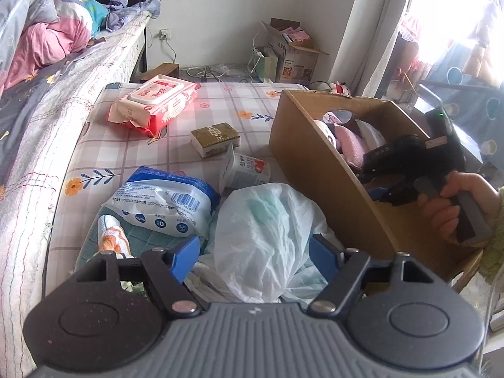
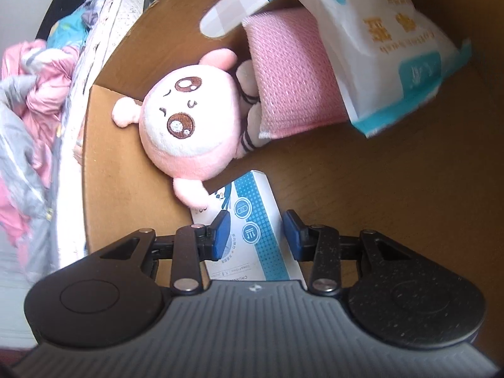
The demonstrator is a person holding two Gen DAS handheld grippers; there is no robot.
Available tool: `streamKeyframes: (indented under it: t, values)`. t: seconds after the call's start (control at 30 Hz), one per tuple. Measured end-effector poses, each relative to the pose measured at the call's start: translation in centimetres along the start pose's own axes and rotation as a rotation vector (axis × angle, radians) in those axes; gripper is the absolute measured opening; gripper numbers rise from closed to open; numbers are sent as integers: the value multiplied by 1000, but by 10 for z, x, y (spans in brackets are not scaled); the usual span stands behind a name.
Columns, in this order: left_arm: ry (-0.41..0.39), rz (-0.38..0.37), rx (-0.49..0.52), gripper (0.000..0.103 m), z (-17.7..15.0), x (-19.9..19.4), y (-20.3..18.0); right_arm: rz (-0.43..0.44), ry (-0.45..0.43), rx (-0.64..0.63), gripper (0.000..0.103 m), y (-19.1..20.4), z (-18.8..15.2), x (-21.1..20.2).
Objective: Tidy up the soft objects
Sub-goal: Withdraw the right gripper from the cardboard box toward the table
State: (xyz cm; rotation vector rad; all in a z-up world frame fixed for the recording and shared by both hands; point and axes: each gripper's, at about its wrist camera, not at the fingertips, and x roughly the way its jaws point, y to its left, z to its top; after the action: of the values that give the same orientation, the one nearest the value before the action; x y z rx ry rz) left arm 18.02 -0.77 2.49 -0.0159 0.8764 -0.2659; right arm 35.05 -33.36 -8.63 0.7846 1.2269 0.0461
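1. The left gripper [image 1: 255, 253] stands wide, its blue pads on either side of a crumpled white plastic bag [image 1: 264, 239] on the mattress; I cannot tell whether the pads press it. That straddle looks like the set-up for a pick.
2. The right gripper [image 2: 256, 236] reaches down into the cardboard box [image 1: 315, 163], jaws partly closed around a blue-and-white carton [image 2: 252, 220]; the left pad overlaps it and the right one shows a sliver of gap, so I cannot tell whether it grips.
3. The box sits at the mattress edge, probably as the collecting place: it already holds a pink plush toy [image 2: 186, 126], a pink knitted cloth [image 2: 289, 78] and a white tissue pack [image 2: 378, 41].
4. Outside it lie a red wipes pack [image 1: 154, 104], a blue-white pack [image 1: 167, 201], a small gold box [image 1: 215, 138] and a tipped yogurt cup [image 1: 244, 170].
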Motion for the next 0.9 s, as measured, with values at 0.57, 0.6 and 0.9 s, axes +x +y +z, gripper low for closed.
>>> streamKeyframes:
  t: [0.57, 0.6, 0.9]
  values:
    - [-45, 49, -47, 85, -37, -26, 30, -58, 35, -82, 37, -10, -39, -17]
    - [-45, 52, -56, 85, -38, -26, 33, -57, 26, -71, 37, -10, -38, -18]
    - [-59, 62, -129, 85, -42, -23, 53, -64, -18, -73, 45, -4, -36, -16]
